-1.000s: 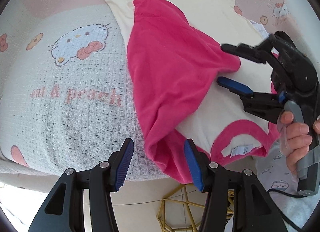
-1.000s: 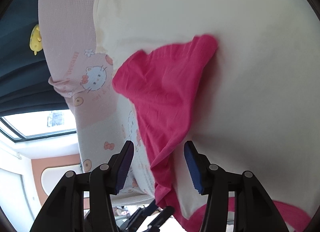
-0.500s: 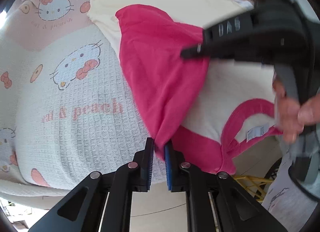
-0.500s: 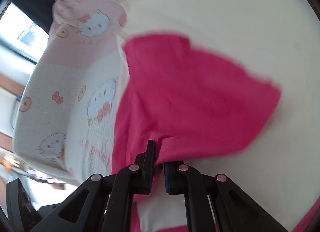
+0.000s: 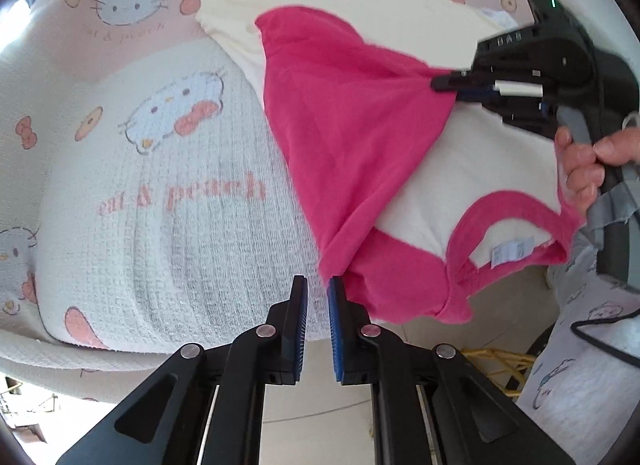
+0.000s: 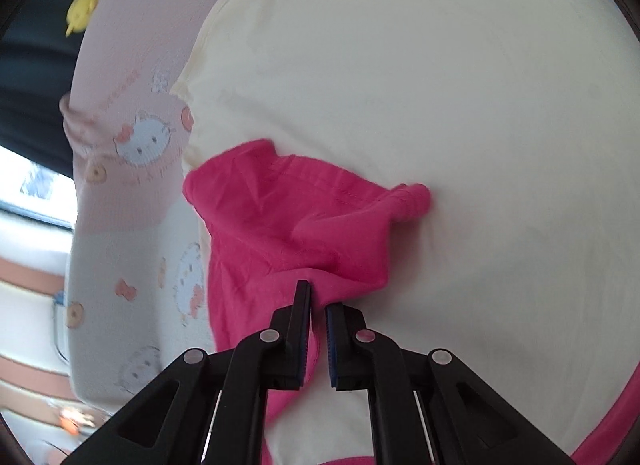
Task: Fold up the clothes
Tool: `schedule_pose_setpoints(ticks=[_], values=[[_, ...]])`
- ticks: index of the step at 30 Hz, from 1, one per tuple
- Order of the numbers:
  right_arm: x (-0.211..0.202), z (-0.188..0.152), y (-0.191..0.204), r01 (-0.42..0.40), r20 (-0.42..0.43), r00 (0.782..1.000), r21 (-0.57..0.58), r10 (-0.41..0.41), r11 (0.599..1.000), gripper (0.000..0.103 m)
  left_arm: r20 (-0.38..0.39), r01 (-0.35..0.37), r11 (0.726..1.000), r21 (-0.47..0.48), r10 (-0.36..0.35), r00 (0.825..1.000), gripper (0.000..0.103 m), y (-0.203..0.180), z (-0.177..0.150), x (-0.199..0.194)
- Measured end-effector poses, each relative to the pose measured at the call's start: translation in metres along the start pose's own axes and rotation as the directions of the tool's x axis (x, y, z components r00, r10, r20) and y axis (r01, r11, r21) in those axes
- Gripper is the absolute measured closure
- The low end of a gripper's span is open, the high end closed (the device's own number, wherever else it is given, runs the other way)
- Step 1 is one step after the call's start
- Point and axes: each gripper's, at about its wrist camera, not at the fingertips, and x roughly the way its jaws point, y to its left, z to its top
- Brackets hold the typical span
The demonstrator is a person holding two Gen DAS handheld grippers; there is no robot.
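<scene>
1. Shirt (image 5: 400,25), cream with pink sleeves and a pink neckband, lies spread on a bed across the upper middle and right of the left wrist view; in the right wrist view its cream body (image 6: 440,105) fills most of the frame.
2. One pink sleeve (image 5: 352,125) is folded over the cream body and stretched into a taut sheet between the two grippers.
3. Left gripper (image 5: 317,293), at the bottom centre of its own view, has its jaws pressed nearly together, pinching the lower corner of the sleeve where it meets the shoulder seam.
4. Right gripper (image 5: 444,85), at the upper right of the left wrist view, has its jaws closed on the far tip of the sleeve; a hand (image 5: 588,169) grasps its handle at the right edge.
5. In the right wrist view the same gripper (image 6: 318,301) sits at the bottom centre, a bunch of pink fabric (image 6: 300,225) caught between its blue pads.
6. Both pairs of jaws have just been closing, each with sleeve fabric between them.
7. Neckband (image 5: 516,217) with a small pale label (image 5: 512,251) lies at the lower right, at or perhaps just over the bed's edge.
8. Blanket (image 5: 160,193), white and pink with cartoon cats and pink lettering, covers the bed to the left of the shirt.
</scene>
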Motion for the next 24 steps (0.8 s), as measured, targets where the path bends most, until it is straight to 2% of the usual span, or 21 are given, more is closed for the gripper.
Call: schedule_pose_setpoints(ticks=[3, 6, 8, 12, 14, 20, 24], values=[[-0.009, 0.001, -0.004, -0.035, 0.009, 0.999, 0.042, 0.035, 0.998, 0.094, 0.030, 0.032, 0.998, -0.060, -0.030, 0.999, 0.094, 0.005, 0.011, -0.009], [-0.017, 0.001, -0.007, -0.045, 0.017, 0.999, 0.064, 0.044, 0.997, 0.070, 0.039, 0.057, 0.988, -0.143, -0.052, 0.998, 0.093, 0.004, 0.015, -0.010], [-0.023, 0.000, -0.008, -0.051, 0.025, 0.998, 0.078, 0.050, 0.996, 0.066, 0.030, 0.061, 0.980, -0.191, -0.056, 0.998, 0.090, 0.011, 0.018, -0.008], [-0.028, 0.001, -0.015, -0.055, 0.029, 0.998, 0.115, 0.052, 0.992, 0.057, 0.049, 0.052, 0.966, -0.253, -0.041, 0.998, 0.051, 0.023, 0.031, -0.004], [-0.028, 0.001, -0.020, -0.057, 0.024, 0.998, 0.142, 0.055, 0.988, 0.055, 0.069, 0.034, 0.967, -0.251, -0.017, 0.997, 0.050, 0.026, 0.034, -0.003], [-0.027, 0.000, -0.024, -0.045, 0.011, 0.999, 0.170, 0.044, 0.984, 0.054, 0.061, -0.029, 0.977, -0.209, 0.043, 0.997, 0.050, 0.025, 0.045, 0.009], [-0.024, 0.002, -0.022, -0.049, 0.006, 0.999, 0.167, 0.049, 0.985, 0.046, 0.045, -0.042, 0.974, -0.223, 0.053, 0.998, 0.050, 0.030, 0.054, 0.022]])
